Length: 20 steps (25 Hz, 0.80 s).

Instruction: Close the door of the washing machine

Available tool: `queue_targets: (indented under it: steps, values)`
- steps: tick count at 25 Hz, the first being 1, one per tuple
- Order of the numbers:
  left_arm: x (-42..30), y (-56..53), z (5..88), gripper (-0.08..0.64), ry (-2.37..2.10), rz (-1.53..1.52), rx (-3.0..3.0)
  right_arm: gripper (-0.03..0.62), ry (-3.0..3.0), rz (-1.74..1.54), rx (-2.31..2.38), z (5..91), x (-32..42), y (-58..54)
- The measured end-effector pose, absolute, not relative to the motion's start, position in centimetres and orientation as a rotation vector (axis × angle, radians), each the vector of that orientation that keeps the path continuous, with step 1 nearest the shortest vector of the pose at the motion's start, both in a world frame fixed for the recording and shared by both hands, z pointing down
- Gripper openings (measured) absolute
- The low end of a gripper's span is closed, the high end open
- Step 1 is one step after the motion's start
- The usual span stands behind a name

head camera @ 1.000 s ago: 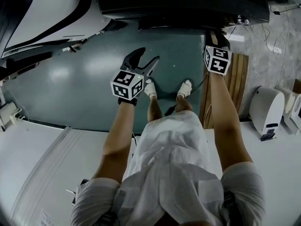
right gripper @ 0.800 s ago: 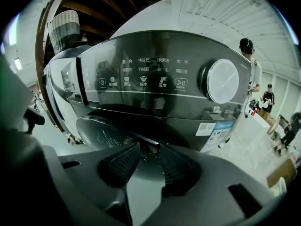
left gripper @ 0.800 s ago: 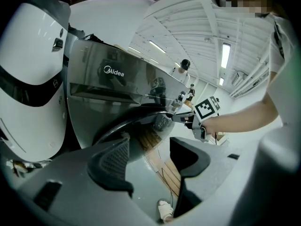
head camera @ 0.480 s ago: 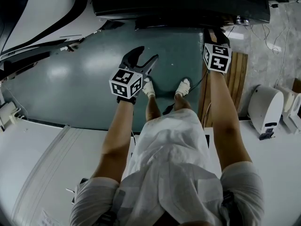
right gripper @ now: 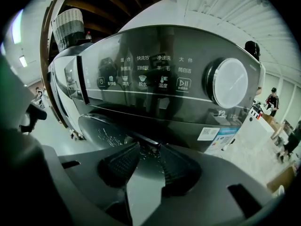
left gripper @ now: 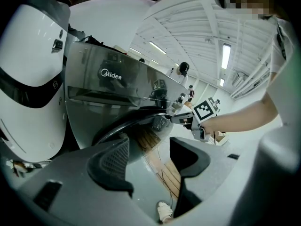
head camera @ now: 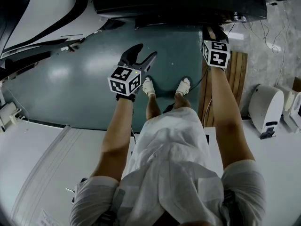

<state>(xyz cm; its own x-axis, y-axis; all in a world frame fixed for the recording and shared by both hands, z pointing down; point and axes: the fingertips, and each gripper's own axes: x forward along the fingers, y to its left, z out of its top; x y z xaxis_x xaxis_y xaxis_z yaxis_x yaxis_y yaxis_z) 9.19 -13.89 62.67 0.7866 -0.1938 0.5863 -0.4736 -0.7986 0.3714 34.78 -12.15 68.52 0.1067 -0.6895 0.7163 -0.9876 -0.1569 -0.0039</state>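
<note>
Left gripper [head camera: 145,53], 11 o'clock off the feet [head camera: 148,87], hangs spread wide and empty over the floor [head camera: 70,79]. Right gripper [right gripper: 150,145], 1 o'clock, pinches the rim of the open door [right gripper: 103,128] under the washing machine [head camera: 178,4] at 12. Nothing has shifted in the last second, so the closing push looks not yet begun.

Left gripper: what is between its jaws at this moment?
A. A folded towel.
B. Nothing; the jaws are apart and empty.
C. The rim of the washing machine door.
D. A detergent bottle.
B: in the left gripper view the left gripper has its jaws wide apart, with only the floor far behind the gap; the door has its rim at the right gripper.
</note>
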Motion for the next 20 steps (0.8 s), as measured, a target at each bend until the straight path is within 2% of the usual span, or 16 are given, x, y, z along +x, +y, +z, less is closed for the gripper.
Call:
queue_targets:
  steps: [9, 20]
  values:
    - [7.2, -13.0, 59.8, 0.270, -0.548, 0.673, 2.468, 0.146, -1.700, 0.811, 1.809, 66.5, 33.6, -11.3]
    - [3.8, -14.7, 50.4, 0.219, -0.713, 0.439, 2.520, 0.144, -1.986, 0.664, 1.921, 52.3, 28.0, -8.4]
